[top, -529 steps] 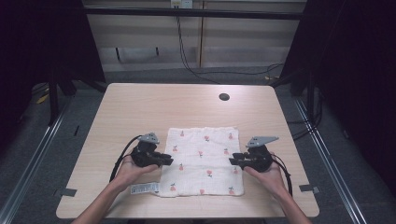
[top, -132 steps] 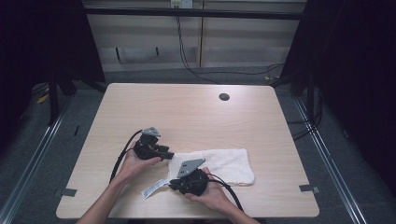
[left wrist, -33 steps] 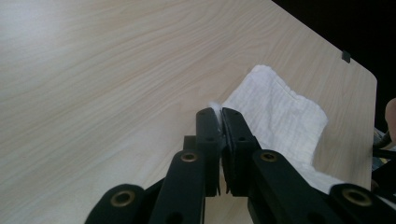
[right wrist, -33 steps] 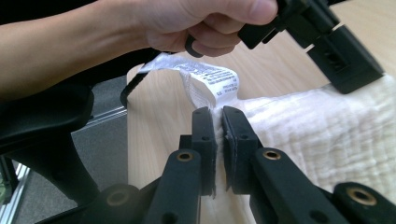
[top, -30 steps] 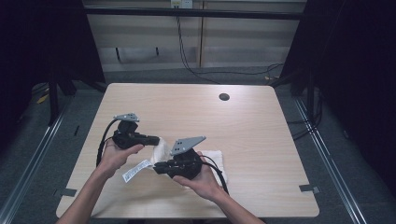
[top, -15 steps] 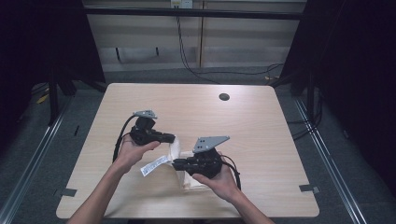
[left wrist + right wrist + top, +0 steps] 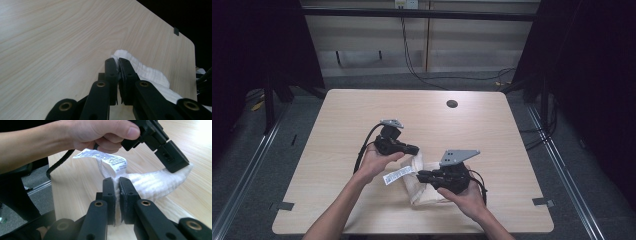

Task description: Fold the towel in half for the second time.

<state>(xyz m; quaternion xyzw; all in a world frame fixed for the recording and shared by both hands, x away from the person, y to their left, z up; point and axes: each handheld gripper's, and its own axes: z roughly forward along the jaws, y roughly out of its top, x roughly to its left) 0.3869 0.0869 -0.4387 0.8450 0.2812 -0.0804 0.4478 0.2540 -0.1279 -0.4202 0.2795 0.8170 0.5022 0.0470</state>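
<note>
Left gripper and right gripper both clamped on the white cloth, lifted over the wooden table; dark surroundings.

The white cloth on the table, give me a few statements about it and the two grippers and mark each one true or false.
1. The left gripper is shut on the white cloth. True.
2. The right gripper hangs open, off the cloth. False: its jaws are closed on the cloth, just below the printed label.
3. The cloth lies spread flat on the table. False: it is bunched up and lifted between the two grippers.
4. A dark round hole sits near the table's far edge. True.
5. The label is printed with text. True, though too small to read.
</note>
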